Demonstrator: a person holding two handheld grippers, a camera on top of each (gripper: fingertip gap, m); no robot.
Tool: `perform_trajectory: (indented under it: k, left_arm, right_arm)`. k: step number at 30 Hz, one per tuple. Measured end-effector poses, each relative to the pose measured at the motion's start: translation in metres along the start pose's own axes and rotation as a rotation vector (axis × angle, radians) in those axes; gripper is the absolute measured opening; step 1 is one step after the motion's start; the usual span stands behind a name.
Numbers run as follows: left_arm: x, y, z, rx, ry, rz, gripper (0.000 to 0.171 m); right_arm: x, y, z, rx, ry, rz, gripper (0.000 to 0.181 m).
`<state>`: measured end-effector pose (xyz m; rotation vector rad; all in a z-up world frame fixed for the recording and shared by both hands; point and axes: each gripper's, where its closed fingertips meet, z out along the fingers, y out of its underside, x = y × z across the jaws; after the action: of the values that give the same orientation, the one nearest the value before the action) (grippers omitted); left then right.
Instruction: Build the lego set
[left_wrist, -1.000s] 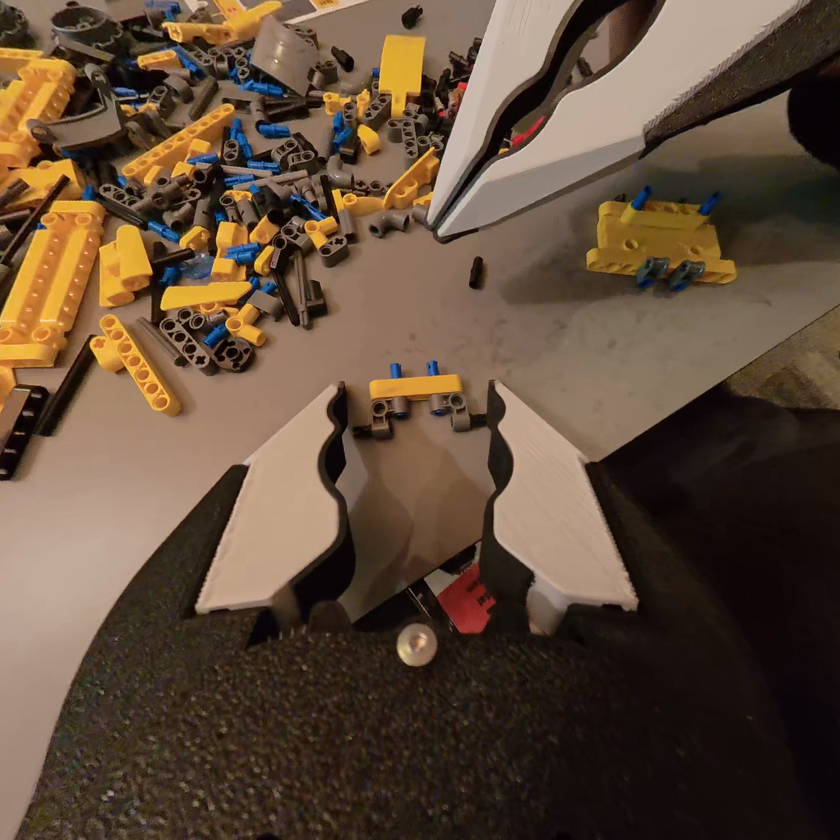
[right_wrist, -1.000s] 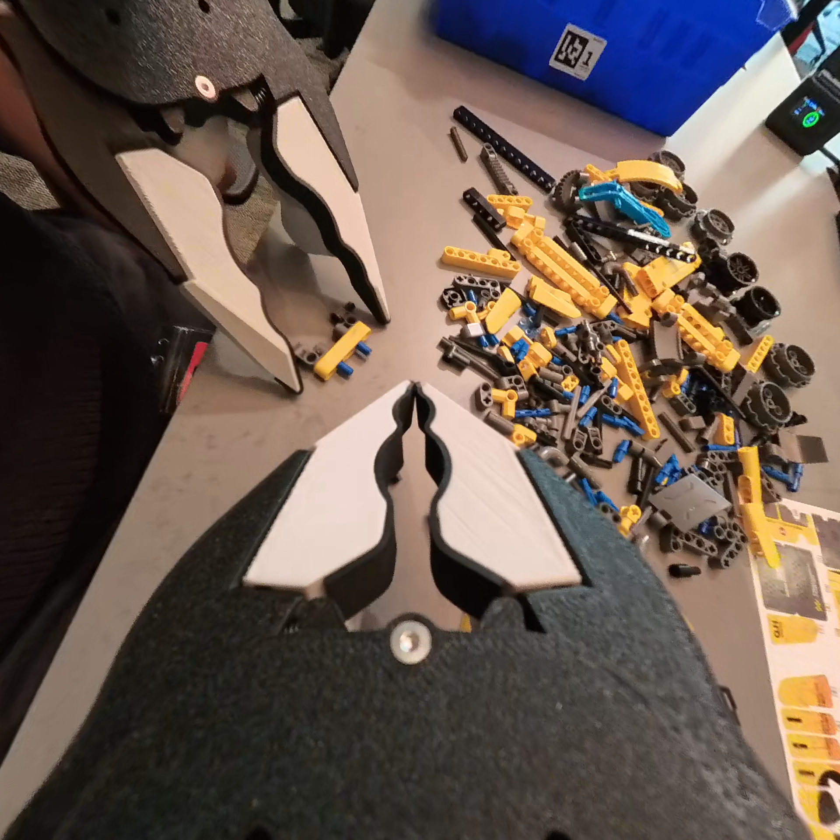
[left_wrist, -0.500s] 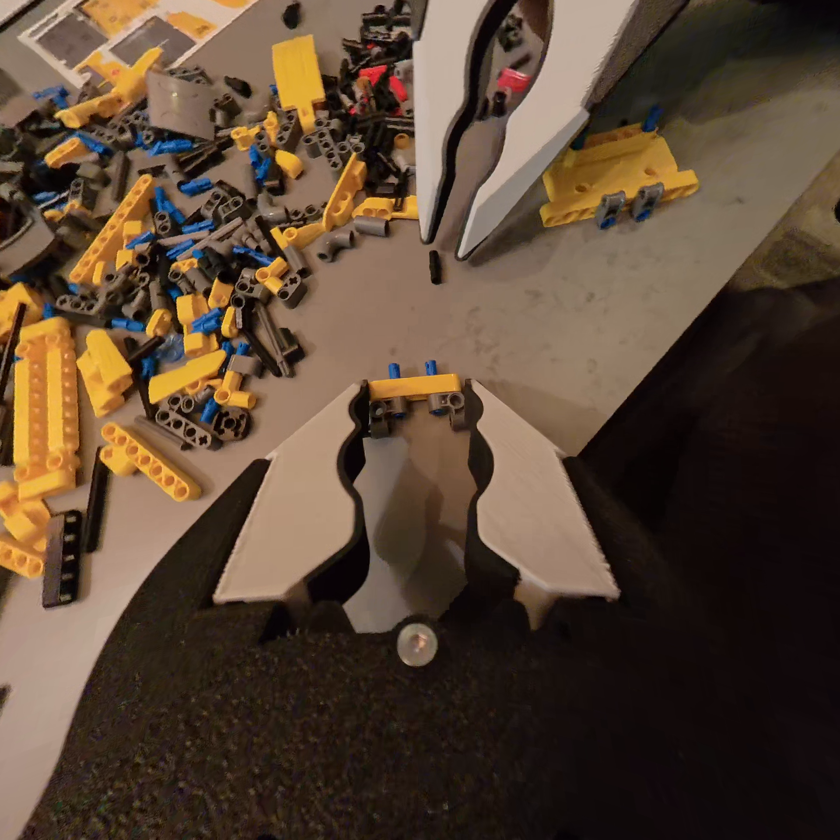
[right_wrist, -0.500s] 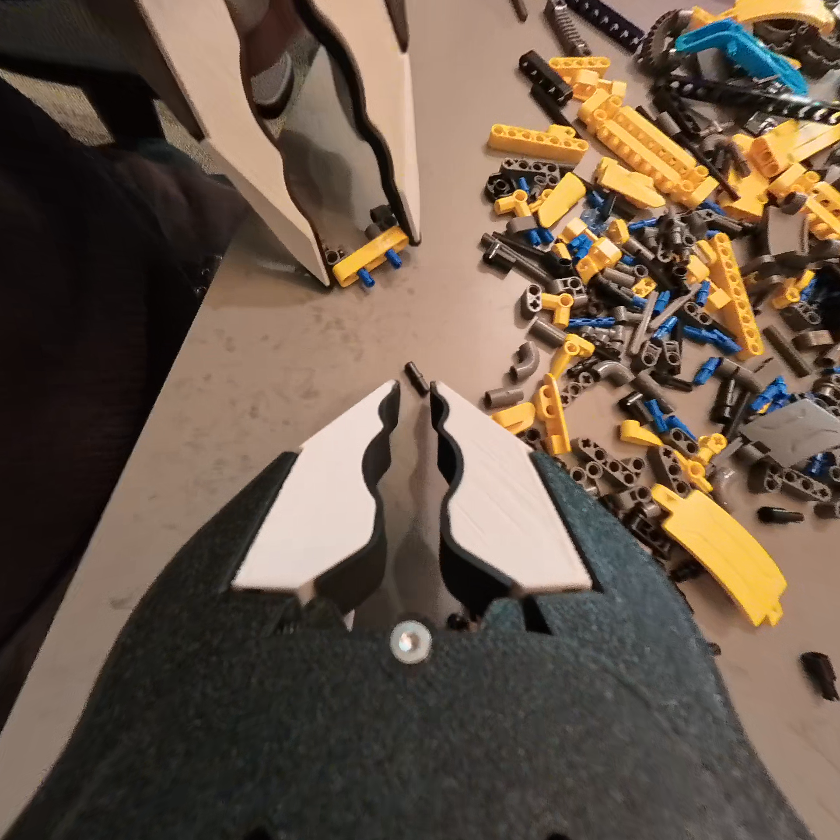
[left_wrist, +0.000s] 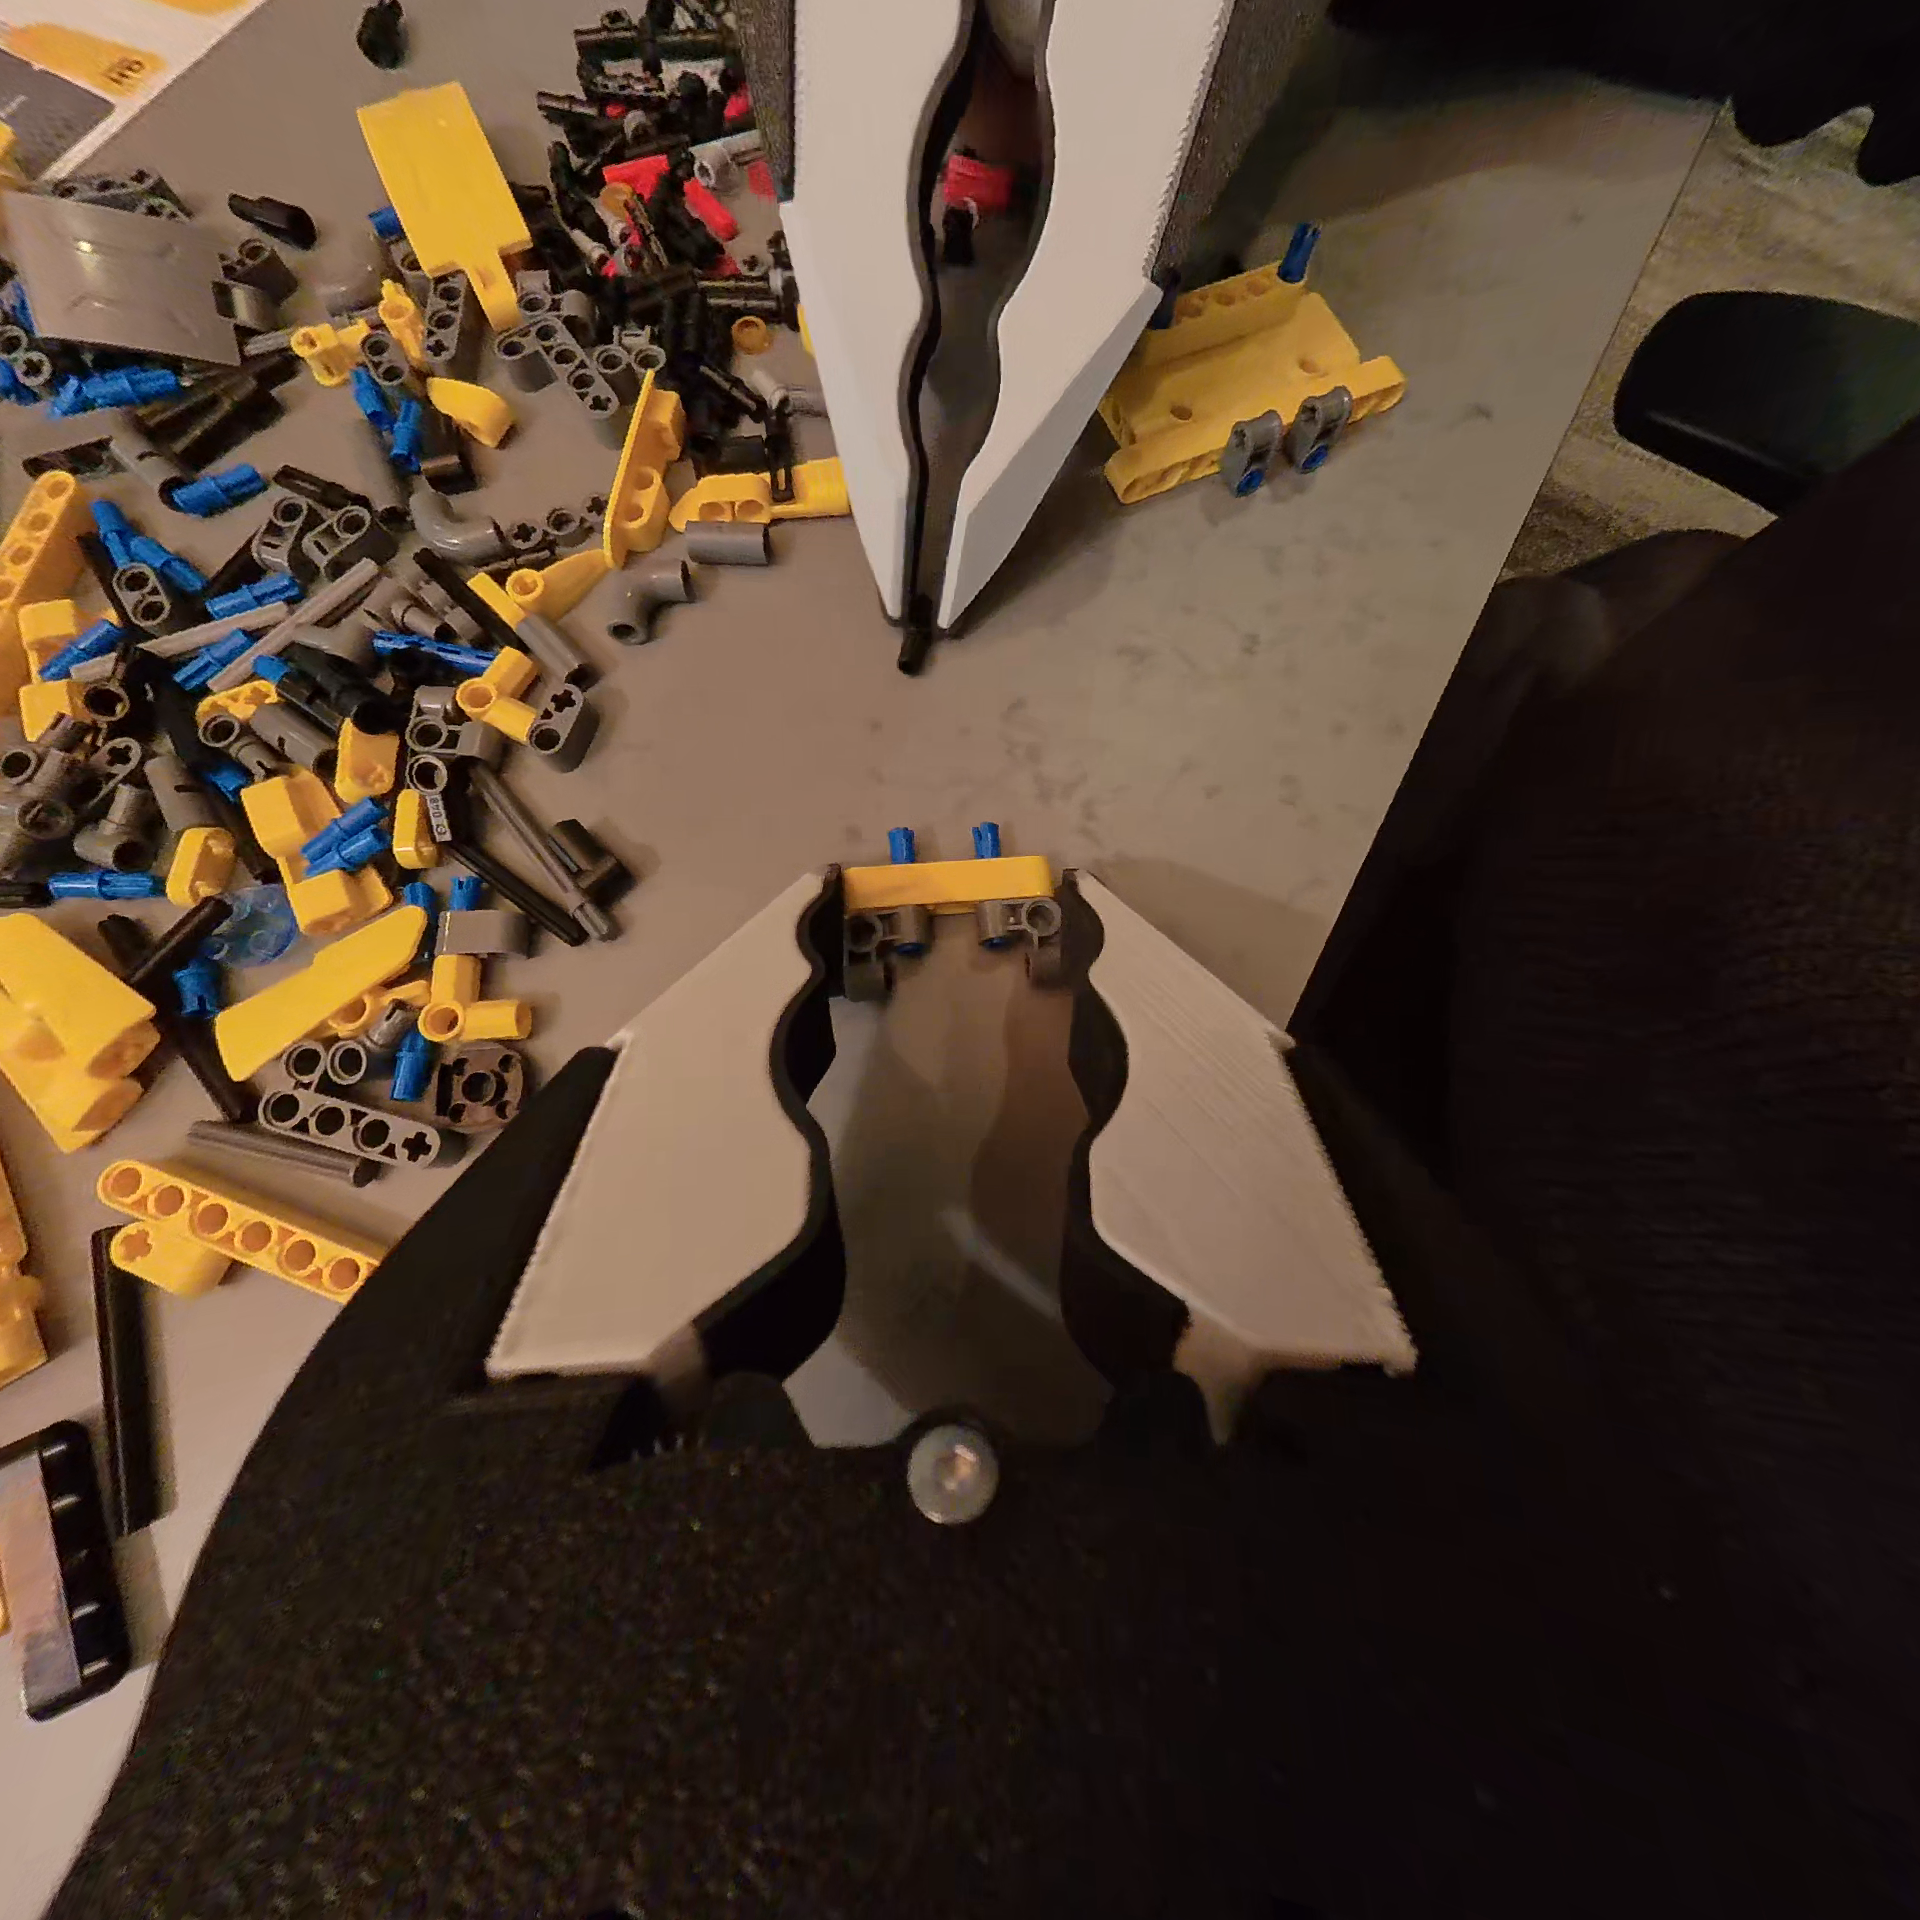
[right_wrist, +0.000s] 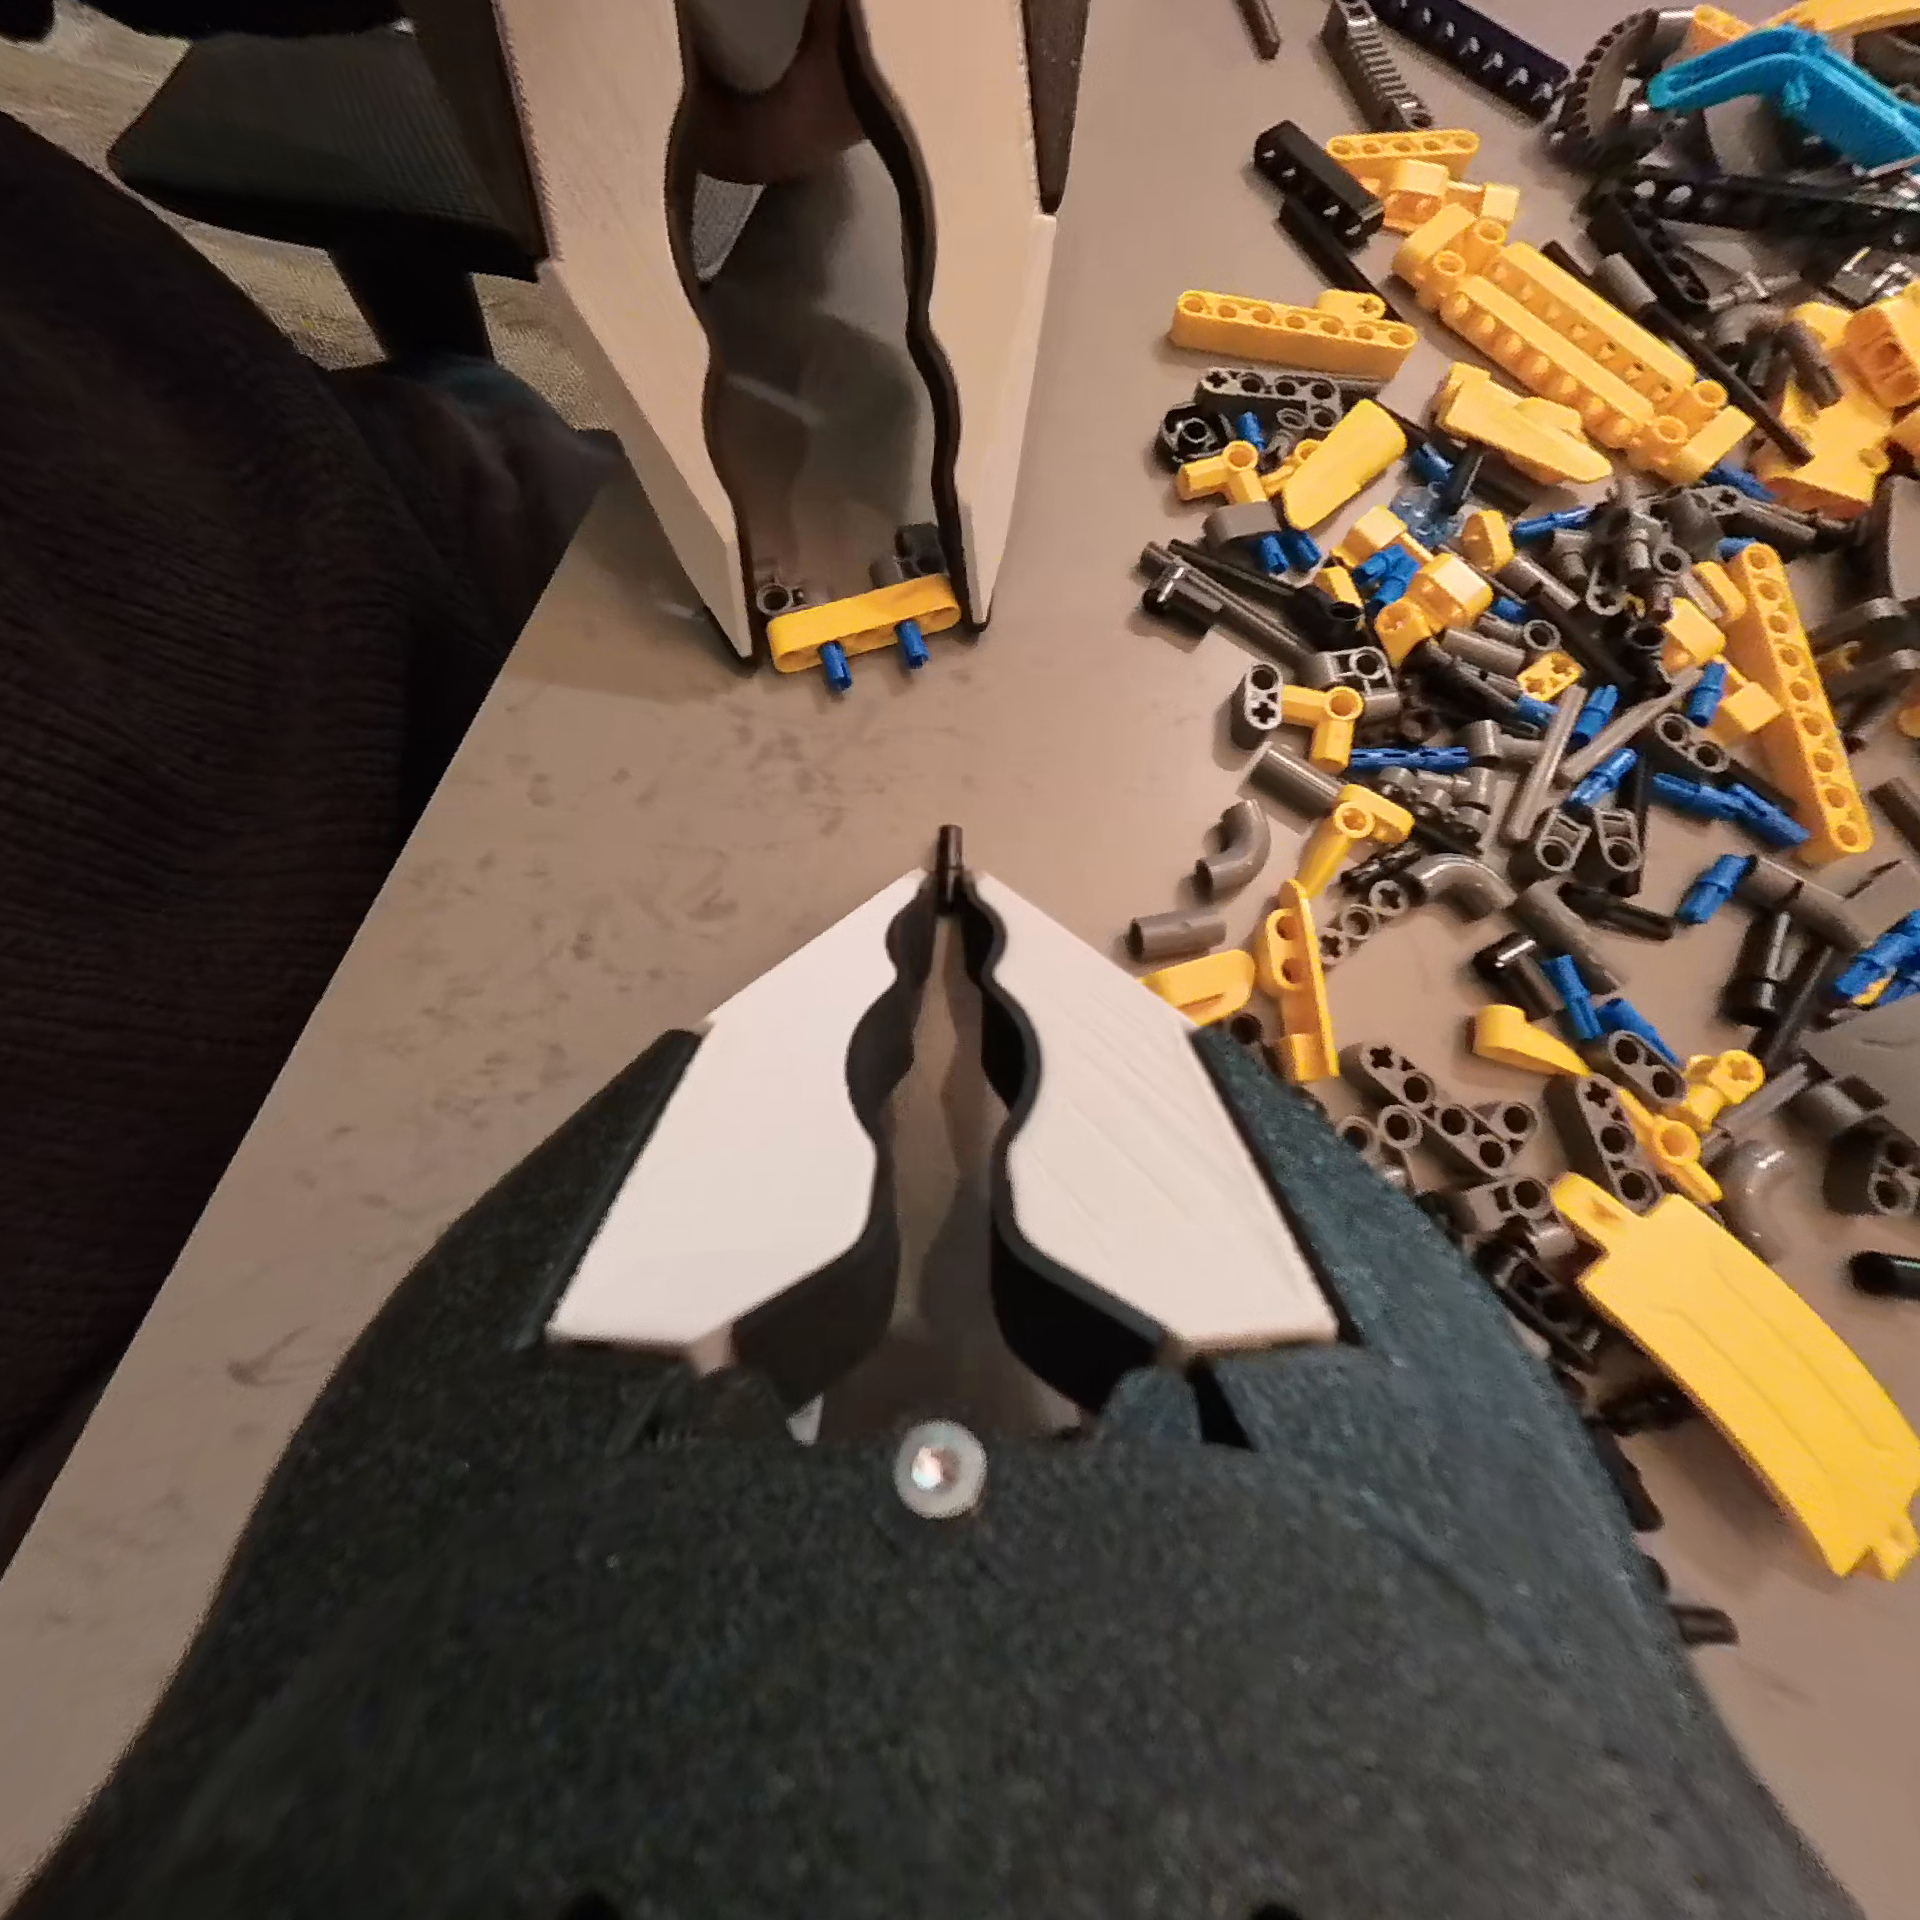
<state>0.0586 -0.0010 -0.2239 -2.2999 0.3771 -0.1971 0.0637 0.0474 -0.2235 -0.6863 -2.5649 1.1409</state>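
Left gripper (left_wrist: 951, 899) clamped on short yellow plastic beam (left_wrist: 943, 883) by its ends; right gripper (right_wrist: 948, 883) pinching small black plastic pin (right_wrist: 948, 854). Probably light, rigid, slippery.

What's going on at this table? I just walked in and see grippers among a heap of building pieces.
A person works two handheld grippers on a grey table. The left gripper is shut on a short yellow beam fitted with blue pins and grey connectors. The right gripper is shut on a small black pin. A loose pile of yellow, grey, black and blue parts lies beside them.
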Motion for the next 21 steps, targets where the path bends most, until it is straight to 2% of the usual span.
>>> perform_trajectory:
  k: [4, 13, 21]
  left_arm:
    - [0.002, 0.0, 0.0, 0.003, 0.014, 0.007, 0.041]
    - [0.008, 0.0, 0.0, 0.005, 0.037, 0.032, 0.041]
    - [0.008, 0.0, 0.0, 0.005, 0.041, 0.028, 0.041]
  right_arm:
    - [-0.009, -0.001, 0.0, -0.005, -0.048, -0.012, 0.004]
    - [-0.043, -0.025, 0.019, -0.018, -0.166, -0.044, 0.004]
    - [-0.042, -0.025, 0.025, -0.06, -0.15, -0.023, 0.004]
